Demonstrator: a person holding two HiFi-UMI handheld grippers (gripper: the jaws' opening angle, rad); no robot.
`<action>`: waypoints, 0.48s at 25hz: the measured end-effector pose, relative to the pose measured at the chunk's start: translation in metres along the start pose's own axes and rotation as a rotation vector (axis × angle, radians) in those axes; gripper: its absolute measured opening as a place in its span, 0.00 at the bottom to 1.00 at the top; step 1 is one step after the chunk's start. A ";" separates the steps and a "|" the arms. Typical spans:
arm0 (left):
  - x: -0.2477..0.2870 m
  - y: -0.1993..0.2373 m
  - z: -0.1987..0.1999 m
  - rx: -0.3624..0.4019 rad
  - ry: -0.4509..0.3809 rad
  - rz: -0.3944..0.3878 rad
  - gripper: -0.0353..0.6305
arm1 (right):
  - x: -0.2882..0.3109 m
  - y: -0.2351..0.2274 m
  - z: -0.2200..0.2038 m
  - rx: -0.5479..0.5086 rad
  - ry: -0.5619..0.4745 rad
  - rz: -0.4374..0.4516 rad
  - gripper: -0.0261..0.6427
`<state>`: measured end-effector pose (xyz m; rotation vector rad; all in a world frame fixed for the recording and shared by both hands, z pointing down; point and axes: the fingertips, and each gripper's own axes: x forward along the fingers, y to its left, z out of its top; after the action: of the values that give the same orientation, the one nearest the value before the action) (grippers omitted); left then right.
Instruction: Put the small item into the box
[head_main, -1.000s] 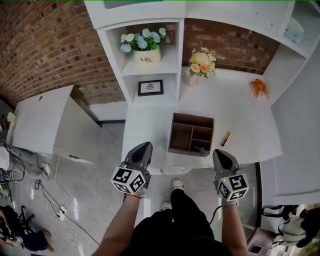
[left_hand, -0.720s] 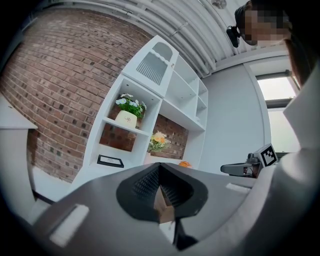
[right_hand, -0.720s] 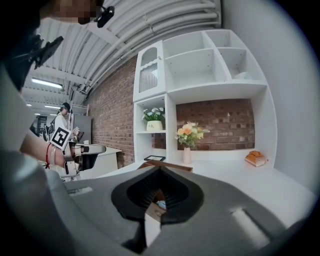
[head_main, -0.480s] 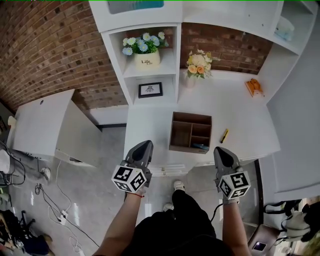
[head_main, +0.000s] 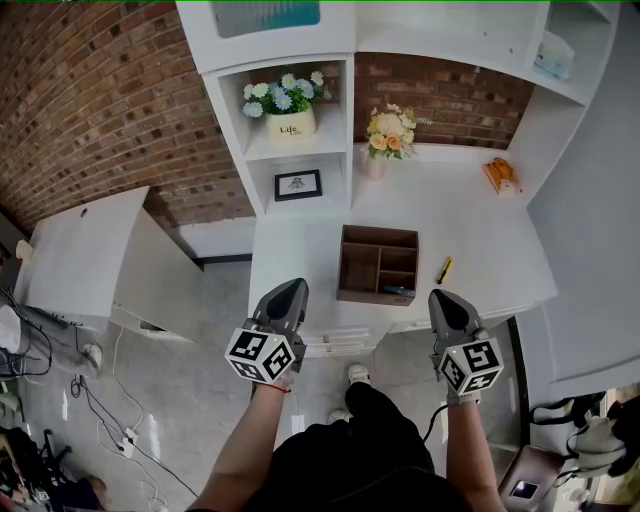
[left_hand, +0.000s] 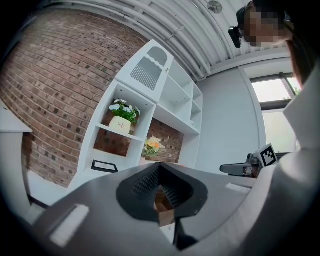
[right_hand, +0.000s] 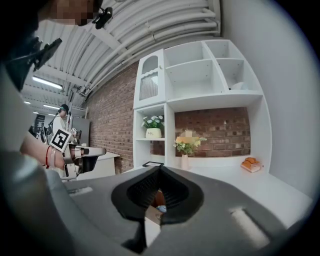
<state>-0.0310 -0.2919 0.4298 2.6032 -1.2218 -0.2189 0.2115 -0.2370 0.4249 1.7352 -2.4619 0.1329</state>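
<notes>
A brown wooden box (head_main: 379, 264) with several compartments stands on the white desk (head_main: 300, 260); something dark and blue lies in its near right compartment. The small yellow-and-black item (head_main: 444, 270) lies on the desk just right of the box. My left gripper (head_main: 294, 288) hovers shut at the desk's near edge, left of the box, holding nothing. My right gripper (head_main: 439, 296) is shut and empty, near the edge below the item. In the left gripper view the box (left_hand: 163, 209) shows through the closed jaws of the left gripper (left_hand: 159, 169). The right gripper (right_hand: 160, 171) frames the box (right_hand: 154, 199) too.
At the desk's back are a vase of flowers (head_main: 385, 135) and an orange object (head_main: 499, 175). The shelf unit holds a flower pot (head_main: 291, 123) and a framed picture (head_main: 298, 184). A white cabinet (head_main: 90, 250) stands at left; cables (head_main: 100, 400) lie on the floor.
Both grippers have risen slightly at the desk's near edge and stay shut. The box and the small item have not moved on the desk.
</notes>
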 end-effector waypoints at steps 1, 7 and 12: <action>0.000 -0.001 0.000 0.001 0.000 -0.002 0.06 | -0.001 0.000 0.000 0.000 -0.002 0.000 0.04; -0.007 -0.005 -0.001 -0.001 -0.001 -0.005 0.06 | -0.007 0.004 0.003 -0.003 -0.010 -0.002 0.04; -0.013 -0.006 -0.001 -0.003 0.001 -0.004 0.06 | -0.011 0.008 0.005 -0.002 -0.018 -0.002 0.04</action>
<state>-0.0347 -0.2775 0.4295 2.6036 -1.2148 -0.2204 0.2068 -0.2249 0.4179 1.7451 -2.4723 0.1155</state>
